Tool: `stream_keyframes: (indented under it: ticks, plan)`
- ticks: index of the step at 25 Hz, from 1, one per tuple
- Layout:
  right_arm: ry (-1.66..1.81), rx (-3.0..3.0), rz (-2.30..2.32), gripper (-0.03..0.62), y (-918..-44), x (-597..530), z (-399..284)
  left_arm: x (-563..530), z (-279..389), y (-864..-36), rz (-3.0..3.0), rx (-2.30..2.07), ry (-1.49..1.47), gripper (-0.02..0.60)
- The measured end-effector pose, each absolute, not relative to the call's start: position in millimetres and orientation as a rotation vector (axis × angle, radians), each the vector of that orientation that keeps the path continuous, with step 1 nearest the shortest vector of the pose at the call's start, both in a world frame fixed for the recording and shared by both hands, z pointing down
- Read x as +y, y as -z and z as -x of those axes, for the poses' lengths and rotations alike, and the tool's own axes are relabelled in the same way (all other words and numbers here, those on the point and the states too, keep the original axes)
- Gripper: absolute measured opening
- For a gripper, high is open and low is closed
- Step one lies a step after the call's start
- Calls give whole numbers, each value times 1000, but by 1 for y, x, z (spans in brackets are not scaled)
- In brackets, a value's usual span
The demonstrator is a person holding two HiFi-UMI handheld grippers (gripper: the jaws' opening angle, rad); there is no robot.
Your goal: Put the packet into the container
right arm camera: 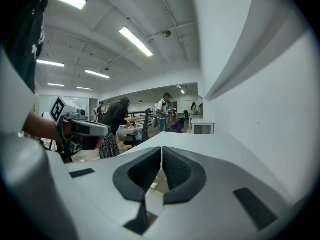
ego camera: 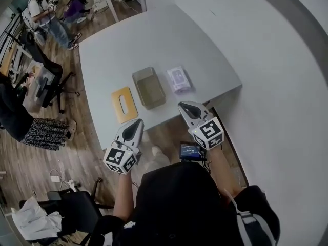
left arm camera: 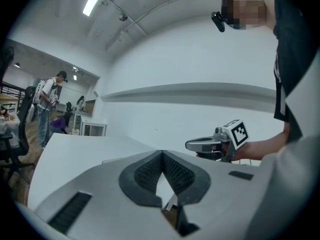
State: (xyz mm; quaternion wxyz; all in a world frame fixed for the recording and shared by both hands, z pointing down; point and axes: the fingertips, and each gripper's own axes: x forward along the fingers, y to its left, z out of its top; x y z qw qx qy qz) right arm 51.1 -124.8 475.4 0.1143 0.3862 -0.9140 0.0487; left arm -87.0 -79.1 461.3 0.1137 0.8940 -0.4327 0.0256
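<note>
Lying flat on the grey table, the packet sits just right of the open container, not touching it. A yellow board lies at the container's left. Both grippers hover at the table's near edge: the left gripper by the board, the right gripper just short of the packet. Both sets of jaws are clenched together, nothing between them.

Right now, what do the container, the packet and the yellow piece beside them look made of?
Container: probably tinted see-through plastic; its floor looks smoky grey-brown.
Packet: likely thin plastic film, pale with purple print, slightly shiny.
Yellow piece: matte, plastic or wood; too small to tell.
</note>
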Motion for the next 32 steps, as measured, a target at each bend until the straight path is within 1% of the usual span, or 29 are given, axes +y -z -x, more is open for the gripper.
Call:
stream_keyframes:
  ticks: [5,9,14,19,20,21,22,23,25,28,32]
  plan:
    - [-138,-2646,-1177,20,-470,-170,-26,-125,114,-459,-2631,-1234,-63,8]
    - [-151,-2610,-1214,20,-475,-199,-19,-151,132,-463,-2629,-1218,-68,8]
    - [-165,-2537,-1276,20,-487,-218,-24,-168,141,-475,-2628,-1172,-72,8]
    - [-245,-2447,-1309,25,-514,-241,-44,-182,130,-481,-2627,-1130,-87,8]
    - [-270,-2431,-1303,35,-522,-247,-48,-185,127,-481,-2627,-1128,-93,8]
    - [-297,-2417,-1297,73,-531,-252,-51,-189,125,-481,-2623,-1130,-101,8]
    - [-326,-2401,-1294,128,-539,-259,-55,-193,123,-481,-2618,-1137,-106,8]
    - [-349,-2381,-1295,168,-547,-266,-58,-198,122,-480,-2613,-1142,-106,8]
    - [-381,-2332,-1308,201,-563,-279,-65,-203,120,-477,-2611,-1145,-104,8]
    - [-442,-2248,-1340,293,-594,-300,-74,-209,121,-478,-2605,-1163,-112,8]
    - [-509,-2113,-1357,367,-645,-324,-86,-213,122,-480,-2589,-1189,-108,8]
